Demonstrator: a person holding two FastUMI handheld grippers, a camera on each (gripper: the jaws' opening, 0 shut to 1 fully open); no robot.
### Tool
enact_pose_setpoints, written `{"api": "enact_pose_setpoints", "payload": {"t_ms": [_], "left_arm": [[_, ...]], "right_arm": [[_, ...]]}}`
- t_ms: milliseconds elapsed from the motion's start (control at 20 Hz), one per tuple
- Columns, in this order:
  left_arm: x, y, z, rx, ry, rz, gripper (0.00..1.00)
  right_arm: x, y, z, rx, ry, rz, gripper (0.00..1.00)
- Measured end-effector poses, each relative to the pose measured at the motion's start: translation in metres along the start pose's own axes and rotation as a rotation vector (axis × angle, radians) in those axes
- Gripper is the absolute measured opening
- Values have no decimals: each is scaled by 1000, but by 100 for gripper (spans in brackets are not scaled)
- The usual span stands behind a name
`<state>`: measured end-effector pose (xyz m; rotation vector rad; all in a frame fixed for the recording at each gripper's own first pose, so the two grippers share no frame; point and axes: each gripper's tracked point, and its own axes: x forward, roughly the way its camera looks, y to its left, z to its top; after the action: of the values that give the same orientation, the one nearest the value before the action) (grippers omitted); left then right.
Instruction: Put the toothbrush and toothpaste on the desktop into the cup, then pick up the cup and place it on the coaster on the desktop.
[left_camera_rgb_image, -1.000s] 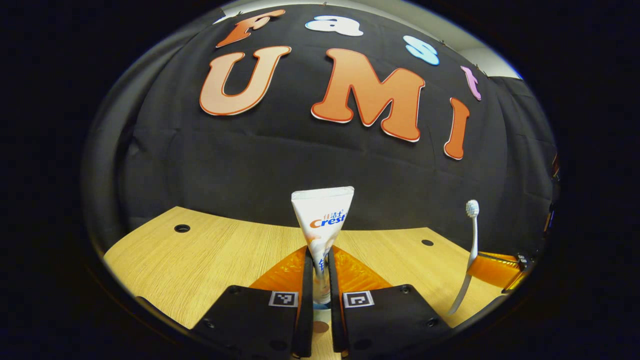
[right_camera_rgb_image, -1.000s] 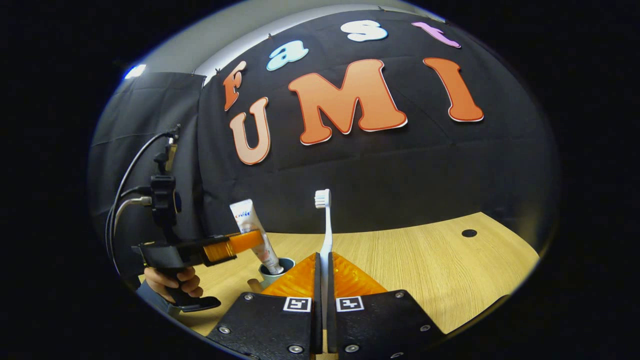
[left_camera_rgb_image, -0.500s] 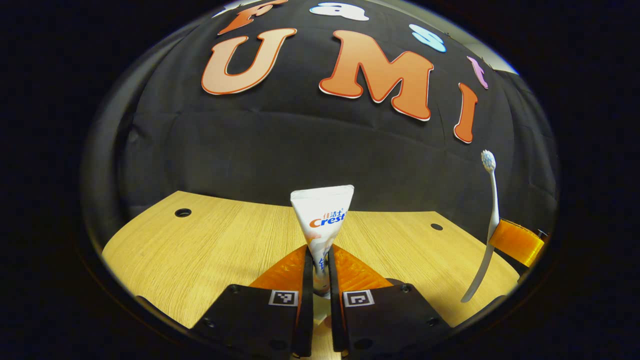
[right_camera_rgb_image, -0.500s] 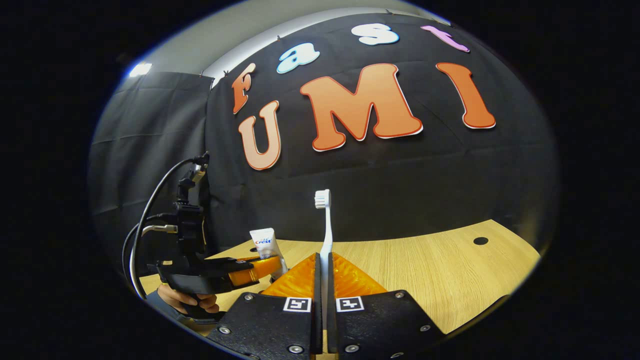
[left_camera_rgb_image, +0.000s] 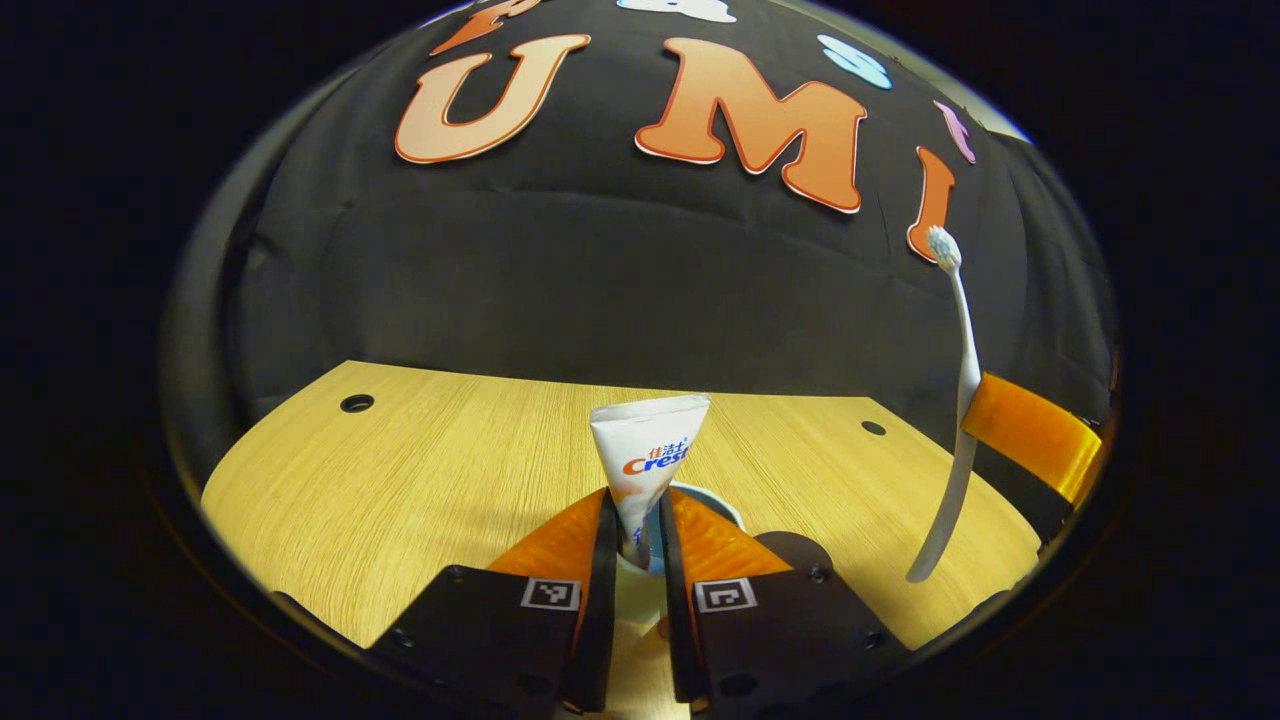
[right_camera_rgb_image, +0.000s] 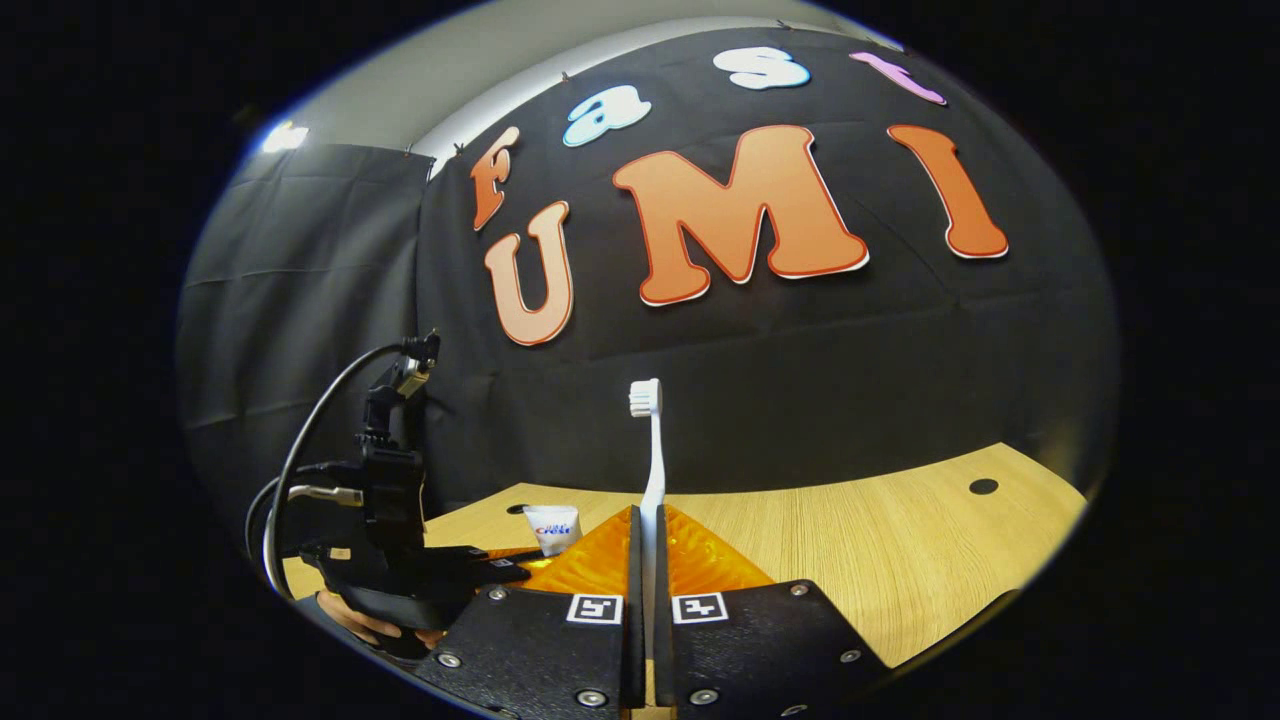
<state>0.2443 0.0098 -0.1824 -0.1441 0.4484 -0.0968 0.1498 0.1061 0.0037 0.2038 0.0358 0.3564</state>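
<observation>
1 wooden desktop (left_camera_rgb_image: 420, 480), 2 cable holes (left_camera_rgb_image: 356, 403), black-draped booth

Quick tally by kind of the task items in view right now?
Toothpaste tube: 1
Toothbrush: 1
Cup: 1
Coaster: 1
Total: 4

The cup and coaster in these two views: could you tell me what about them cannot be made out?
- Cup, left gripper view: only part of the rim shows; the left gripper and toothpaste hide its body.
- Toothpaste's lower end: hidden between the fingers, so its depth in the cup is unclear.
- Dark round patch, perhaps the coaster: half hidden by the gripper body.
</observation>
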Motion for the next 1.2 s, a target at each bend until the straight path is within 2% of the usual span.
{"api": "enact_pose_setpoints", "payload": {"t_ms": [50,150,300,400,450,500,550,700,950,1200], "left_arm": [[-1,0,2,1,-5,1,28],[-6,0,5,3,-21,-6,37],[-15,0,20,6,-78,-21,42],[-23,3,29,5,-122,-11,64],[-28,6,35,1,-153,0,80],[-34,9,42,-7,-189,10,84],[-39,12,50,-18,-227,20,94],[-56,29,83,-49,-359,71,100],[-85,48,114,-90,-537,120,100],[-91,63,119,-98,-568,164,100]], "right_arm": [[2,1,0,3,-7,6,4],[7,8,0,13,-15,24,4],[17,16,3,21,-40,43,4],[22,20,6,27,-64,53,4],[27,21,8,29,-80,55,4],[30,21,11,30,-94,57,4],[32,21,12,34,-110,56,4],[46,23,14,62,-139,58,4],[62,32,2,72,-140,72,4],[80,39,-5,34,-164,74,4]]}}
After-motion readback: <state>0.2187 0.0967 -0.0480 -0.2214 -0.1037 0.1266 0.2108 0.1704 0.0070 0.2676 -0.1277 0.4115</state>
